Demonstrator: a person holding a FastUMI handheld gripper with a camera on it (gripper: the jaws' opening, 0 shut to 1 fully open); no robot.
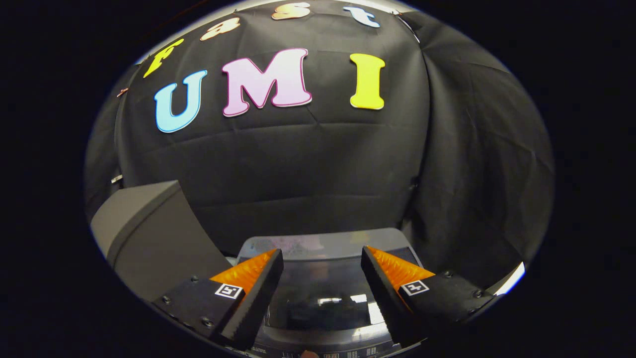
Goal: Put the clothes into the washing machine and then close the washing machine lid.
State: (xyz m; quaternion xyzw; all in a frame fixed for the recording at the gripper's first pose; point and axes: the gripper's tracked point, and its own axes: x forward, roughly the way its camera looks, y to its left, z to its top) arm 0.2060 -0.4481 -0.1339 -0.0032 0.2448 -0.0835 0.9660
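The black cloth wall of the booth is the largest thing here, hanging far behind everything, creased in faint horizontal and vertical fold lines, with a second panel of the same cloth turning the corner on the right.

Next in size is one grey box-like object on the left, nearer than the wall, with a flat sloping top and a curved right edge; what it is cannot be told.

One washing machine sits low and near, directly under the gripper. It is a top-loader seen from above: a pale, slightly translucent panel runs along its far edge, and in front of that lies its lid, a dark glossy tinted window that reflects bright patches of light. The lid lies flat, closed over the tub. A strip of small printed markings runs along the machine's near edge, too small to make out. Whether any clothes are inside cannot be told through the dark lid.

The one gripper hovers above the lid, its two fingers spread wide apart with nothing between them but the lid below. Each finger carries one small square black-and-white marker, two in all. The left fingertip points towards the machine's far left corner, the right towards its far right corner.
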